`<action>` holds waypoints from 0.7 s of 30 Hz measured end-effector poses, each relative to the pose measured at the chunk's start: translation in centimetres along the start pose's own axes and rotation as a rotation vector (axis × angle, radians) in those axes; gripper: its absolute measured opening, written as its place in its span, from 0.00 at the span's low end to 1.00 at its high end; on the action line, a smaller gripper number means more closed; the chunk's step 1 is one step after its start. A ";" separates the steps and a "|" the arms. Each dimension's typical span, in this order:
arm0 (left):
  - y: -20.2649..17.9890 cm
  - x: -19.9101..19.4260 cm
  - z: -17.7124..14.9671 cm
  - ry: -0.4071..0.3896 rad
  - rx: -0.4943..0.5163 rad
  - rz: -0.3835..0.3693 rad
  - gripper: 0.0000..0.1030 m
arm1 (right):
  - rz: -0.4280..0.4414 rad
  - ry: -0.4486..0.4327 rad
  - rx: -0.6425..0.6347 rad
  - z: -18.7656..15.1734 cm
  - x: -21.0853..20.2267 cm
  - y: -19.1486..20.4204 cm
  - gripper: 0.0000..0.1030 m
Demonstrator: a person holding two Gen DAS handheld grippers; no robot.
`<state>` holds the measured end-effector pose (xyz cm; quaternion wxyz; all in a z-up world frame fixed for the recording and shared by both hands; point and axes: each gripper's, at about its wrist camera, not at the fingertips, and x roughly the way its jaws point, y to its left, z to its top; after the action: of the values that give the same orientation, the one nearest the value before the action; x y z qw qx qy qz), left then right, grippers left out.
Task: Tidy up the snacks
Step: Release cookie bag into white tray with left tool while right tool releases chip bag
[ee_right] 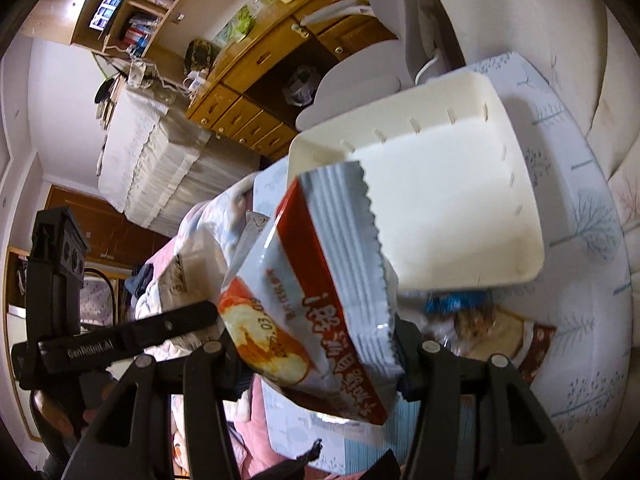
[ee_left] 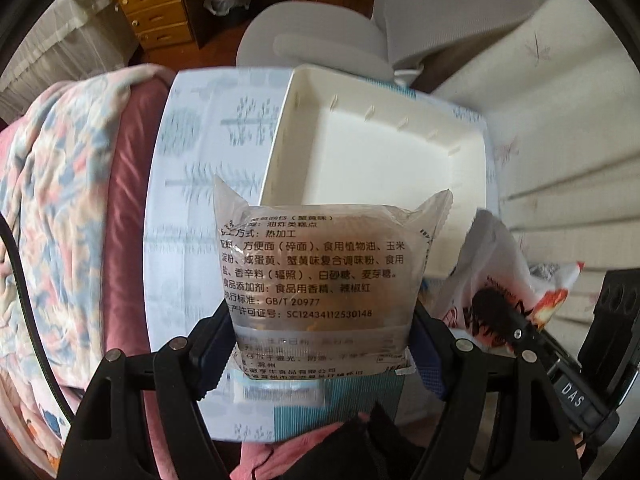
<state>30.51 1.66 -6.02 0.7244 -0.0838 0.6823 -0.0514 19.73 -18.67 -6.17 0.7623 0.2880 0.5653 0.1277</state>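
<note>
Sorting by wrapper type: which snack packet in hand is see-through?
The clear snack packet with black Chinese print, gripped in the left tool. The red-and-white packet in the right tool is opaque; a third packet lies on the table.

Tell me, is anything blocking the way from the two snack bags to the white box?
Nothing visible is. The left gripper holds the clear snack packet just before the white box, and the right gripper holds the red-and-white snack bag near its rim. The box looks open on top and empty inside.
</note>
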 end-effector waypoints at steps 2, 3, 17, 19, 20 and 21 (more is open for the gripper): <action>0.0 0.6 1.3 -0.014 0.000 0.004 0.74 | -0.014 -0.012 0.017 1.1 0.5 -0.4 0.52; -0.1 0.8 1.8 -0.017 0.002 0.004 0.74 | -0.020 -0.015 0.020 1.4 0.8 -0.3 0.52; -2.1 6.1 5.1 0.025 0.105 -0.013 0.78 | -0.088 -0.030 0.107 3.9 2.7 -2.7 0.55; -2.5 5.9 5.0 0.011 0.124 -0.021 0.81 | -0.095 -0.031 0.122 3.8 2.7 -2.9 0.64; -2.7 5.6 4.9 -0.005 0.133 -0.026 0.82 | -0.094 -0.034 0.132 3.8 2.7 -3.0 0.67; -2.9 5.1 4.8 -0.020 0.143 -0.030 0.86 | -0.094 -0.037 0.141 3.7 2.6 -3.2 0.73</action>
<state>35.76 -1.92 -10.23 0.7346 -0.0429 0.6681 -0.1100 23.60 -20.93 -9.38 0.7557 0.3164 0.5716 0.0460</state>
